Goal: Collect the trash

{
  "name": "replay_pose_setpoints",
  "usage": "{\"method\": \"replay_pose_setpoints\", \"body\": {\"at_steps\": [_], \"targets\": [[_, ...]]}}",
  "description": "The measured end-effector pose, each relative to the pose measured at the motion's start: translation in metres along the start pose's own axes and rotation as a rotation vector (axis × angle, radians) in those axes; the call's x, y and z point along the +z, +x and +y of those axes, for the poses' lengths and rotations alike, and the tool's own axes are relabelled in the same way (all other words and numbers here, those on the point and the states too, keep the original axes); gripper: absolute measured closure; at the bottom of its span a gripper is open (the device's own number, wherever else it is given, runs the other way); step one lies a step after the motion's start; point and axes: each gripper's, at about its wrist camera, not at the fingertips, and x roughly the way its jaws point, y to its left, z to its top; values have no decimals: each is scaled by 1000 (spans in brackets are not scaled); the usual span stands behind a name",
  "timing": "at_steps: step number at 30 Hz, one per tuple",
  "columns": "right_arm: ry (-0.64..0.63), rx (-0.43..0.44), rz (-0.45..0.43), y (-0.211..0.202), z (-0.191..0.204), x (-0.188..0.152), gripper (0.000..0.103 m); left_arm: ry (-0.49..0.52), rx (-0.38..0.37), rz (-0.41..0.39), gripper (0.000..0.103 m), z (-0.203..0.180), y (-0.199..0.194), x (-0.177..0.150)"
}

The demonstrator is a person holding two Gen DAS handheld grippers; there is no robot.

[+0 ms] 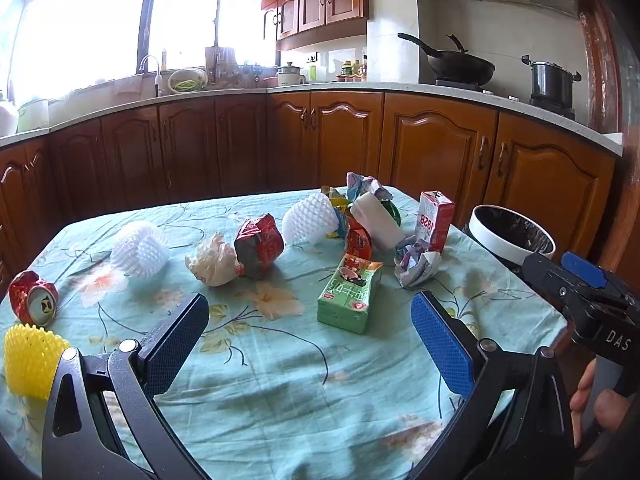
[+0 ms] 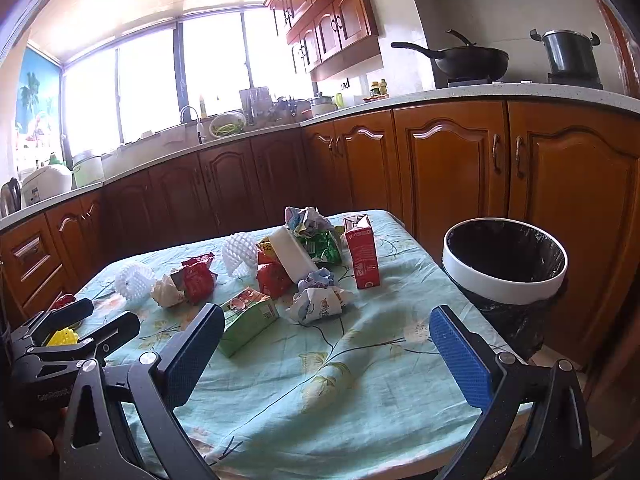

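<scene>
Nearest the cameras, the left gripper (image 1: 310, 340) and the right gripper (image 2: 326, 350) both hover with their blue-padded jaws spread wide and nothing between them, above a table covered in a pale green floral tablecloth (image 1: 280, 380). In the left wrist view the right gripper's black body carries the letters "DAS"; in the right wrist view the left gripper shows faint lettering too small to read. Just beyond the left gripper lies a green drink carton (image 1: 349, 294) on its side, its printing not legible. Only the left wrist view shows clearly the yellow foam fruit net (image 1: 32, 360) at the near left edge and, behind it, the crushed red soda can (image 1: 33, 298). Farther in sit a white foam fruit net (image 1: 140, 249), a crumpled white tissue wad (image 1: 214, 260), a crumpled red snack wrapper (image 1: 259, 246) and a balled printed paper (image 1: 416, 262). Behind these stands an upright red and white carton (image 1: 434, 220) reading "1928" in the left wrist view, while the right wrist view shows its plain red side. Beside it a white rectangular box (image 1: 378, 220) leans in a pile of wrappers. Off the table's right edge stands a white-rimmed trash bin lined with a black bag (image 2: 505, 276), seen whole only by the right wrist camera.
</scene>
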Motion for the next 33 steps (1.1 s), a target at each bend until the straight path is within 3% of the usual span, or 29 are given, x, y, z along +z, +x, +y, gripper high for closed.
{"method": "replay_pose_setpoints", "body": {"at_steps": [33], "targets": [[8, 34, 15, 5, 3, -2, 0, 4, -3, 9, 0, 2, 6, -3]]}}
